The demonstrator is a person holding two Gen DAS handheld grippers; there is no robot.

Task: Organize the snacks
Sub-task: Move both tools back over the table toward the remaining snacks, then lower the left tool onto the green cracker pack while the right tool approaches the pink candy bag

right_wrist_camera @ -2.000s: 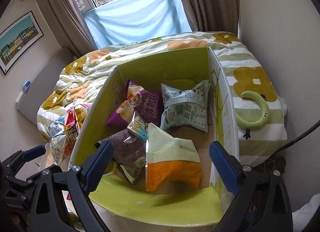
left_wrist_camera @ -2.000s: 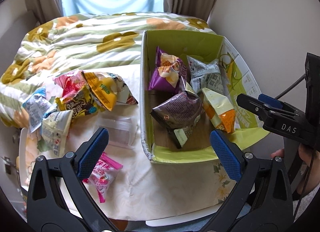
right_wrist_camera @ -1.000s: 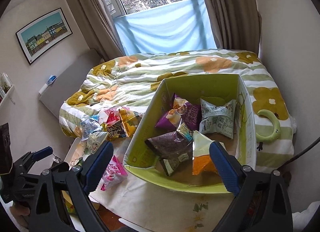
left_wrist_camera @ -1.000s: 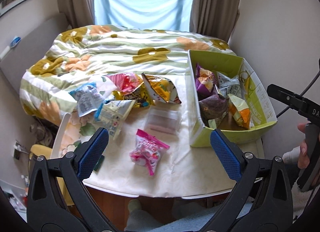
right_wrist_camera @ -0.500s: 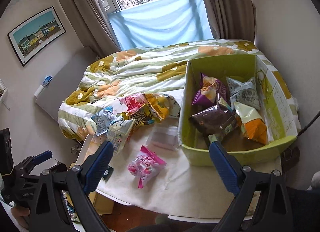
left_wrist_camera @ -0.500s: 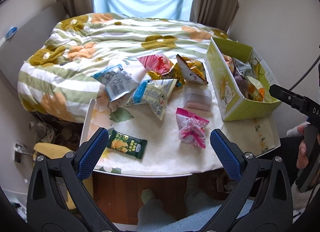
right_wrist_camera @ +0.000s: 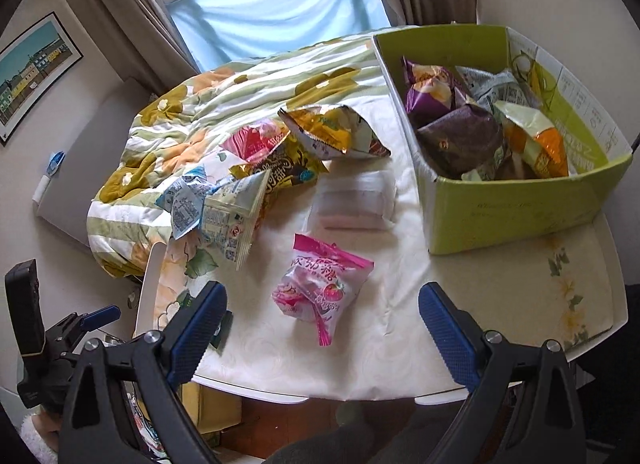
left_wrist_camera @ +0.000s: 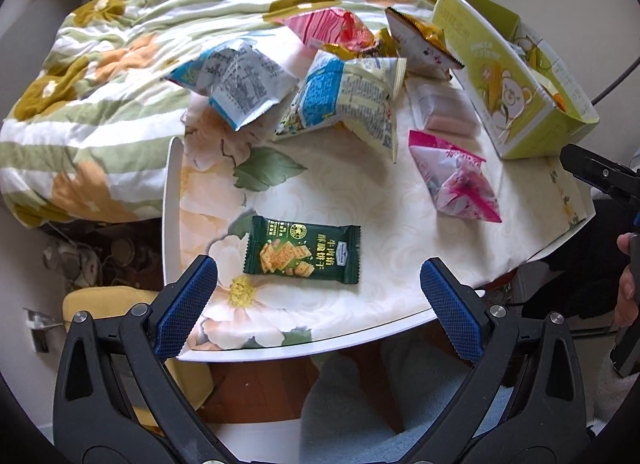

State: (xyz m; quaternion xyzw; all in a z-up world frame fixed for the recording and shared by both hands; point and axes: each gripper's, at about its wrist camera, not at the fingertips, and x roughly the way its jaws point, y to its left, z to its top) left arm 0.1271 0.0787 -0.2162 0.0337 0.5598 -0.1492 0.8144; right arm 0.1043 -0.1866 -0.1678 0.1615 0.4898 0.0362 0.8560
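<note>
A green cardboard box (right_wrist_camera: 520,208) at the table's right holds several snack bags; it also shows in the left wrist view (left_wrist_camera: 504,76). Loose on the table lie a dark green cracker packet (left_wrist_camera: 302,255), a pink candy bag (left_wrist_camera: 456,180) (right_wrist_camera: 320,284), a clear pack of pink bars (right_wrist_camera: 354,200), a blue-and-white bag (left_wrist_camera: 348,100) and other bags. My left gripper (left_wrist_camera: 318,304) is open and empty, just in front of the green packet. My right gripper (right_wrist_camera: 322,328) is open and empty, just in front of the pink candy bag.
The table (left_wrist_camera: 360,328) has a floral cloth and a white rim. A bed with a flowered quilt (left_wrist_camera: 100,64) lies behind it. A yellow chair seat (left_wrist_camera: 104,300) is below the table's left edge. A wall stands right of the box.
Both grippers have drawn back from the box and swung left over the table. The left gripper has dropped closer to the green cracker packet; the right one now faces the pink candy bag.
</note>
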